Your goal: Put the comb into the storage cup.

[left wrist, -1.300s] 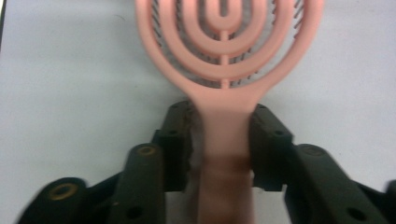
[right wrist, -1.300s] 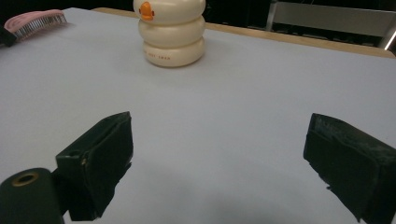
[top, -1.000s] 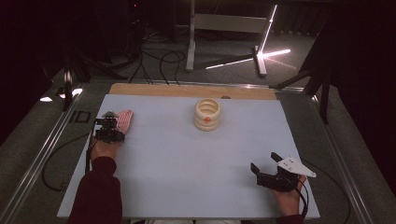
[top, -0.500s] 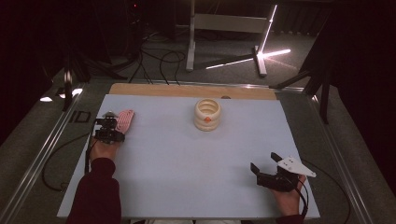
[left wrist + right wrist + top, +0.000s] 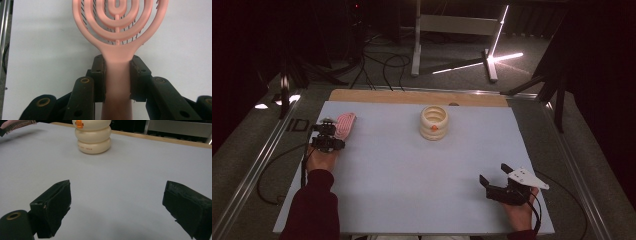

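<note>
left gripper (image 5: 117, 75) clamps pink vented plastic hairbrush (image 5: 117, 30) by handle, far-left | light, stiff, slick | right gripper (image 5: 117, 205) released

Hairbrush (image 5: 117, 30): salmon pink, concentric open rings, dark bristles.
Ringed container (image 5: 433, 122): cream, three stacked bulges, small orange mark at front.
Counter (image 5: 412, 180): pale blue-grey mat, plain; tan wooden strip at far edge.
Fingers (image 5: 53, 206): matt black.
Sleeve (image 5: 312, 210): dark maroon.
</note>
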Motion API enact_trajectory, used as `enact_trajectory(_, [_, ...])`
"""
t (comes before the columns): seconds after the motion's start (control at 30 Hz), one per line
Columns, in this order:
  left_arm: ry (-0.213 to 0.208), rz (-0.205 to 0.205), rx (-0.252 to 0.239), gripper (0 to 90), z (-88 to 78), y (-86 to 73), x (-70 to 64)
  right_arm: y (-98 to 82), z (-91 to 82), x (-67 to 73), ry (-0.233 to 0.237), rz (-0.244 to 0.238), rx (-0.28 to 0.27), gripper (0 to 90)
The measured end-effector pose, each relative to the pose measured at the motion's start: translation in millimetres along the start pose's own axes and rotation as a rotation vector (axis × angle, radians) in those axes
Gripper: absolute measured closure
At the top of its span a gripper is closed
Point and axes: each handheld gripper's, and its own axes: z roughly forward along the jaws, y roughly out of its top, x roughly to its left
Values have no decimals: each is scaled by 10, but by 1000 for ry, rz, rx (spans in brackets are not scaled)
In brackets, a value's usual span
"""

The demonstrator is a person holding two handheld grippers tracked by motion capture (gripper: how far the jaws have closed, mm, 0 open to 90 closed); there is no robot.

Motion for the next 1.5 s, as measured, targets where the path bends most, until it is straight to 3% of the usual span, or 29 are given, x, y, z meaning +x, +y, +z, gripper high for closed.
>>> enact_trajectory(0.77, [-43, 74, -101, 696, -318, 50, -190, 3, 5, 21, 10, -1, 2, 86])
enact_trajectory(0.9, [-51, 88, -116, 696, -366, 47, -234, 5, 9, 18, 29, 11, 4, 85])
enact_trajectory(0.93, [-53, 90, -121, 696, -377, 47, -245, 5, 16, 11, 53, 32, 6, 85])
enact_trajectory(1.17, [-68, 126, -145, 696, -469, 51, -333, 37, 32, -4, 70, 53, 20, 79])
enact_trajectory(1.47, [-86, 177, -170, 696, -543, 65, -476, 190, 35, 65, 59, 9, 35, 78])
enact_trajectory(1.5, [-89, 182, -171, 696, -551, 67, -499, 219, 67, 86, 55, 13, 63, 78])
